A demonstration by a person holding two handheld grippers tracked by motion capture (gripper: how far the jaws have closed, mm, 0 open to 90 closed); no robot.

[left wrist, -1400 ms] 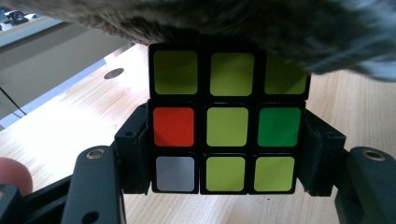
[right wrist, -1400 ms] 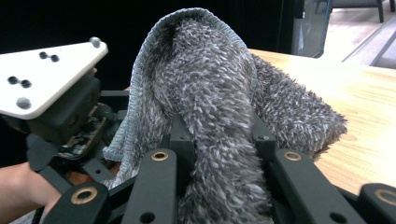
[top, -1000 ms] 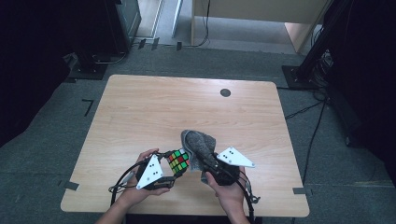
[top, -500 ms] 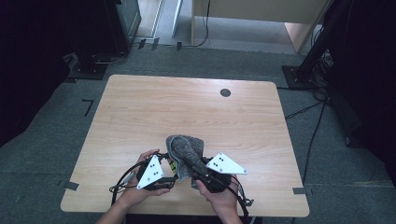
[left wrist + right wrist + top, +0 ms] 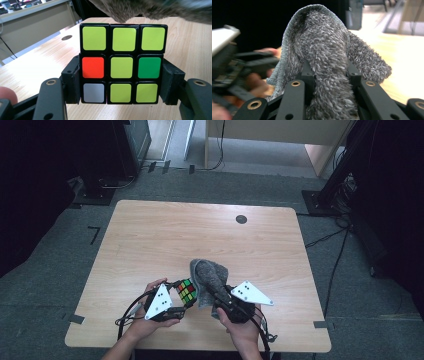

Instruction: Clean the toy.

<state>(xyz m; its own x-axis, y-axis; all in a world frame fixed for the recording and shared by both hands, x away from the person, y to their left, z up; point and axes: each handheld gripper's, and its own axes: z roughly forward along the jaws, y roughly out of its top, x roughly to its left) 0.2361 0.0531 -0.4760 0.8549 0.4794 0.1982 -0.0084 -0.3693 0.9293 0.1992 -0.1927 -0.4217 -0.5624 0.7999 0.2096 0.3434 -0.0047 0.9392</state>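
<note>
— What do we see on the bench [image 5: 150, 235]?
— Near its front edge, our right gripper [image 5: 216, 292] clamps a grey fluffy cloth [image 5: 207, 275], draped beside the Rubik's cube [image 5: 187, 292].
— And the cube?
— Our left gripper [image 5: 121, 82] pinches it, yellow-green face toward us.

High view down over the table [image 5: 150, 235]; gripper views close, both perhaps sharing the grey cloth [image 5: 207, 275].

Low in the frame, near the table's [image 5: 150, 235] front edge, the cube [image 5: 186, 291] sits left of centre; the cloth [image 5: 209, 276] lies just right of it, touching and partly above.
</note>
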